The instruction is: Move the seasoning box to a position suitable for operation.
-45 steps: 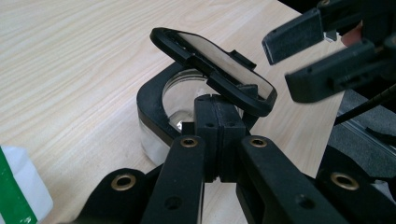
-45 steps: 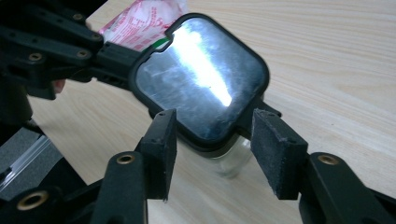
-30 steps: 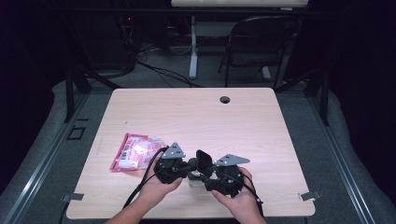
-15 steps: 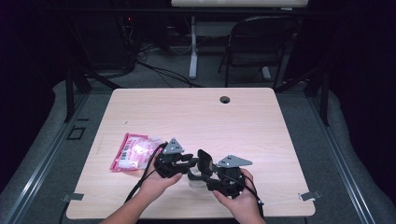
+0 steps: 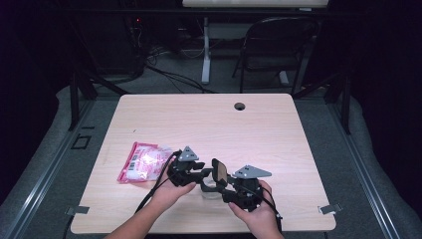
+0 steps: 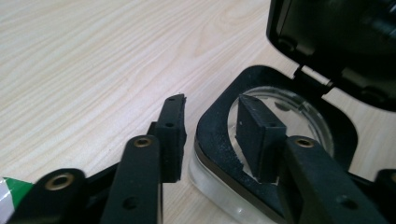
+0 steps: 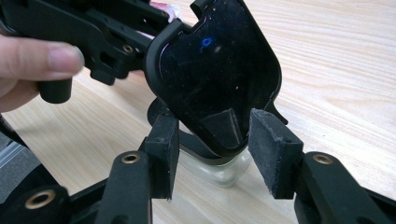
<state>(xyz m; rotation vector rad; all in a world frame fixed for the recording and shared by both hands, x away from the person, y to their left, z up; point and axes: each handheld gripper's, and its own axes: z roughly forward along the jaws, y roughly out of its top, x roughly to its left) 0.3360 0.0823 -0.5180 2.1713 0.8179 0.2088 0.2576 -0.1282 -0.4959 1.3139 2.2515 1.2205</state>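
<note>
Clear jar (image 6: 219,186) rim sits pinched in the left gripper (image 6: 212,126); the right gripper (image 7: 215,140), parted around the black lid (image 7: 215,79), should swing it gently.

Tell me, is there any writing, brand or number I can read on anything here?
None can be read.
Pink plastic packet: print and a white label, too small and blurred to read.
Clear container with black hinged lid: no lettering visible.
Light wooden table: no markings.
</note>
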